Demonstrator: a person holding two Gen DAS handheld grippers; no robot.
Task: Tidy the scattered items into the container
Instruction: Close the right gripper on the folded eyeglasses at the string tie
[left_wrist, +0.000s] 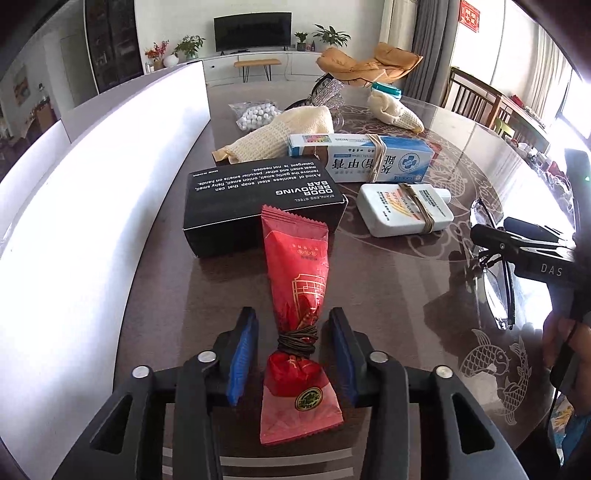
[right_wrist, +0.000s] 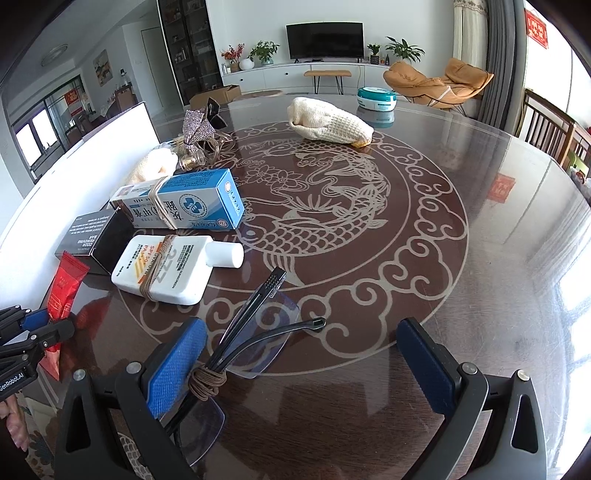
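A red foil packet (left_wrist: 295, 266), tied near its lower end with brown cord, lies on the dark glass table. My left gripper (left_wrist: 293, 317) straddles the tied part, open, with a gap between each blue pad and the packet. The white container (left_wrist: 110, 166) has its wall along the left. Folded black glasses (right_wrist: 255, 314), bound with cord, lie between the fingers of my right gripper (right_wrist: 301, 326), close against the left pad (right_wrist: 173, 362). That gripper stands wide open. The packet (right_wrist: 64, 288) also shows at the left edge of the right wrist view.
A black box (left_wrist: 258, 199), a blue and white carton (left_wrist: 362, 157) and a white bottle (left_wrist: 402, 208) lie just beyond the packet. Farther back are cream knitted pouches (right_wrist: 328, 123), a bag of white balls (left_wrist: 255, 114), a sparkly ornament (right_wrist: 199, 127) and a teal tin (right_wrist: 376, 98).
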